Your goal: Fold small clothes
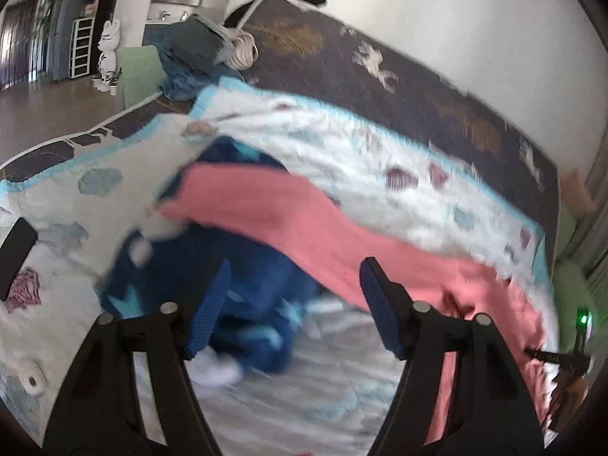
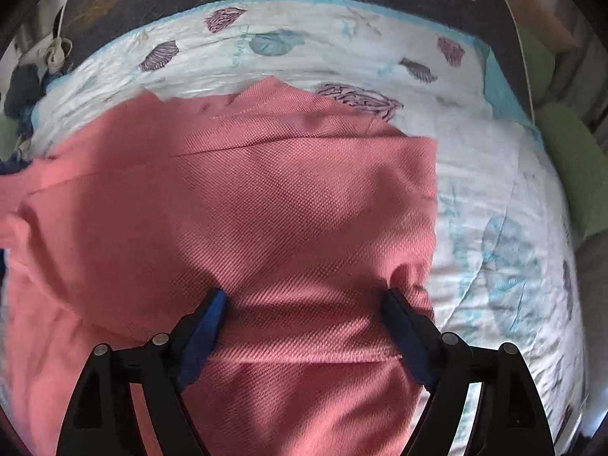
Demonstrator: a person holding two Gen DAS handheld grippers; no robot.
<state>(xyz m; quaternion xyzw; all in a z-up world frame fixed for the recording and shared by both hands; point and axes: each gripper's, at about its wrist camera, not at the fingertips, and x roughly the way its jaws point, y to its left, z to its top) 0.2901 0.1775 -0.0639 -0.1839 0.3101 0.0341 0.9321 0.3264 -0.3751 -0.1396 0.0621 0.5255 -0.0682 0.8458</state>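
Where quilt puckers, woven pink garment

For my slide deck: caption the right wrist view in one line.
Right gripper, fingers spread wide, hovers over a pink garment lying on a shell-print quilt.

pink garment coarse matt weave; quilt crinkled soft cloth.
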